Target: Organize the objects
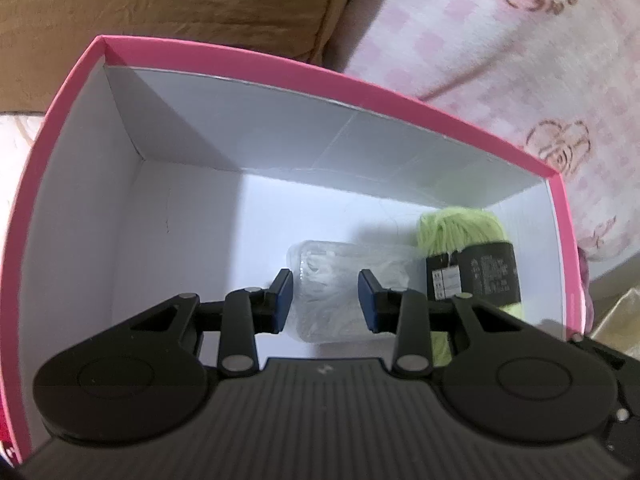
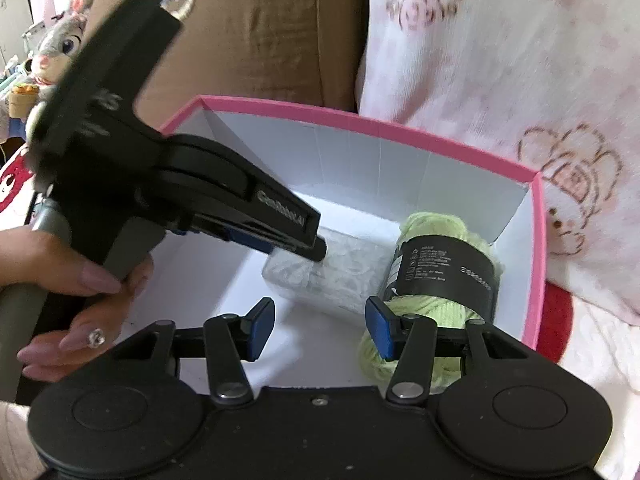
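Observation:
A pink box (image 1: 280,66) with a white inside lies open; it also shows in the right wrist view (image 2: 360,122). On its floor lie a clear plastic case (image 1: 332,280) of white bits and a light green yarn skein (image 1: 472,240) with a black label. My left gripper (image 1: 326,298) is open, its blue pads either side of the clear case, just above it. In the right wrist view the left gripper (image 2: 316,250) reaches down onto the clear case (image 2: 340,280). My right gripper (image 2: 320,328) is open and empty above the box's near side, beside the yarn (image 2: 440,272).
A brown cardboard box (image 2: 260,32) stands behind the pink box. A pink-and-white patterned blanket (image 2: 520,80) lies to the right. A stuffed rabbit toy (image 2: 60,44) sits at the far left. A hand (image 2: 80,280) holds the left gripper's handle.

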A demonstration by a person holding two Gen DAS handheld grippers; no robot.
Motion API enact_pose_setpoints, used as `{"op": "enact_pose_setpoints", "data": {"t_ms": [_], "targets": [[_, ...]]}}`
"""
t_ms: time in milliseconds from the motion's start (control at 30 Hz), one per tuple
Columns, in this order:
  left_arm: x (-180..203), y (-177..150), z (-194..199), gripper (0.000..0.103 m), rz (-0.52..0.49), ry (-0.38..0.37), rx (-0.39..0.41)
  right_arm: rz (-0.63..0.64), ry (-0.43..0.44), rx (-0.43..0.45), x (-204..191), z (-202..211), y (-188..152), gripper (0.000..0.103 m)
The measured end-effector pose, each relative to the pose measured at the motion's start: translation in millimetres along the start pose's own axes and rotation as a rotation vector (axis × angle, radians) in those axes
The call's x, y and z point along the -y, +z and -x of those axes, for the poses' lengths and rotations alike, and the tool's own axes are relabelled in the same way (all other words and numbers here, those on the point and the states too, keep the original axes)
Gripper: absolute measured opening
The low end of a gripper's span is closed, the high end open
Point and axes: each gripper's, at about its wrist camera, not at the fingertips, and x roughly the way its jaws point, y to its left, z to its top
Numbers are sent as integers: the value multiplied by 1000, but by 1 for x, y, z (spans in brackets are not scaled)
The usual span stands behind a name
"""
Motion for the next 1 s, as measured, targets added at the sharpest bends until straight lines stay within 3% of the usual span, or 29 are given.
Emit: {"op": "enact_pose_setpoints", "data": {"t_ms": [400,500,700,767,867,1000], "targets": [[24,-37,71,35,-155,1,46,-51,-34,140,-5,74,-12,56],[34,-49,99,39,-198,5,56,-48,-33,165,-8,78,-13,58],[45,-70,137,42,-241,11,16,-39,-60,187,-15,105,-22,59],[49,-76,151,52,-264,18,21,-34,-60,198,-17,113,-24,60],[52,-86,173,59,-290,20,27,-40,-68,187,-21,131,-28,61],[58,-99,201,62,-322,16,50,-23,-84,193,-29,158,-35,61]]}}
